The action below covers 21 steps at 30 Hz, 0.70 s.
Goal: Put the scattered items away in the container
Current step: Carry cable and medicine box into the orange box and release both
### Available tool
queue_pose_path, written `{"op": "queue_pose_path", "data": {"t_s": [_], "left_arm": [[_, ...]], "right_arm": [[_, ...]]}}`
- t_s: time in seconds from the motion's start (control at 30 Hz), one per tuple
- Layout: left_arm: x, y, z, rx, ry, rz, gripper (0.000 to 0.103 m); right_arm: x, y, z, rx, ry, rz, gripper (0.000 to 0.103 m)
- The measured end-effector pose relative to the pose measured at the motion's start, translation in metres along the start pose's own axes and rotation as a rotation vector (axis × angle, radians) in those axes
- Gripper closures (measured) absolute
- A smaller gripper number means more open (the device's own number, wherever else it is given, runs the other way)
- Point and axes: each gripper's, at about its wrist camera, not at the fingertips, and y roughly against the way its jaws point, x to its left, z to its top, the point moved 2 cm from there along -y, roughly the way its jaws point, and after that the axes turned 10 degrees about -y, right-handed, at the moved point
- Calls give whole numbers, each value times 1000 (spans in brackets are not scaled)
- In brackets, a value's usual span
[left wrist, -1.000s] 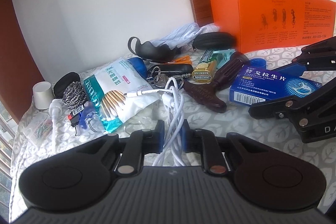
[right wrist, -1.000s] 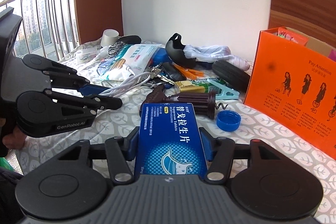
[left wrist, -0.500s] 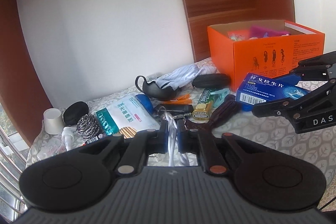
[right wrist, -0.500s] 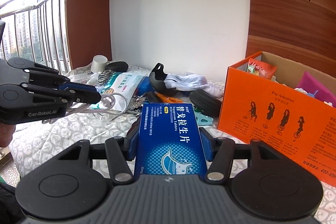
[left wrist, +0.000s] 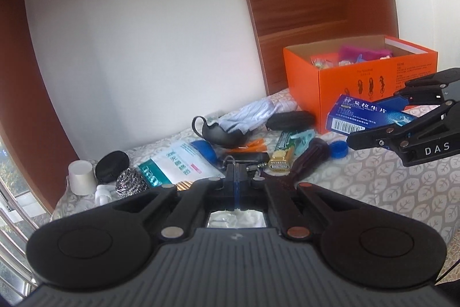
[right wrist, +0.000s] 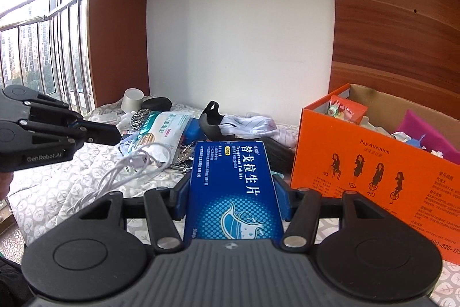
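- Our left claw (left wrist: pixel 236 182) is clenched on a white cable (right wrist: pixel 135 163); its loops hang below the claw, clear of the leaf-print bedcover (left wrist: pixel 388 186).
- Our right claw (right wrist: pixel 231 192) grips a blue tablet box (right wrist: pixel 233 186) by its long sides, label up, held off the bedcover.
- Ahead and to the right of the right claw stands the open orange cardboard box (right wrist: pixel 373 163), with a pink item and packets already inside.
- Just ahead of the left claw we see the scattered pile: a cotton swab pack (left wrist: pixel 181 163), a steel scourer (left wrist: pixel 130 182), a corkscrew (left wrist: pixel 307 160), a blue bottle cap (left wrist: pixel 338 149), a chewing gum pack (left wrist: pixel 283 154) and keys.
- Farther ahead lie a black mask-like piece (left wrist: pixel 218 131), white cloth (left wrist: pixel 258 111) and a black oval case (left wrist: pixel 290 120).
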Motion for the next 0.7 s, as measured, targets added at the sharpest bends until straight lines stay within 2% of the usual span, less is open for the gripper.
{"op": "queue_pose_path", "data": {"t_s": [0.13, 0.3, 0.37, 0.43, 0.47, 0.53, 0.6, 0.7], "left_arm": [[1, -2, 0, 21, -11, -24, 100], [-17, -24, -22, 145, -8, -139, 97], [-24, -32, -30, 176, -16, -165, 93], [-30, -39, -34, 199, -24, -192, 81], [-33, -44, -37, 222, -29, -196, 79], [-38, -44, -40, 218, -62, -194, 69], [-38, -45, -42, 217, -60, -185, 68], [-31, -46, -40, 232, -13, -185, 83]], "right_arm": [[0, 1, 2, -10, -4, 4, 47], [-1, -1, -1, -6, -11, 12, 47], [0, -2, -3, -2, -14, 14, 47], [0, -2, -5, 2, -15, 17, 47], [0, -2, -5, 3, -15, 19, 47], [0, -2, -6, 5, -16, 19, 47], [0, -1, -6, 5, -19, 20, 47], [-1, 0, -6, 0, -19, 18, 47]]}}
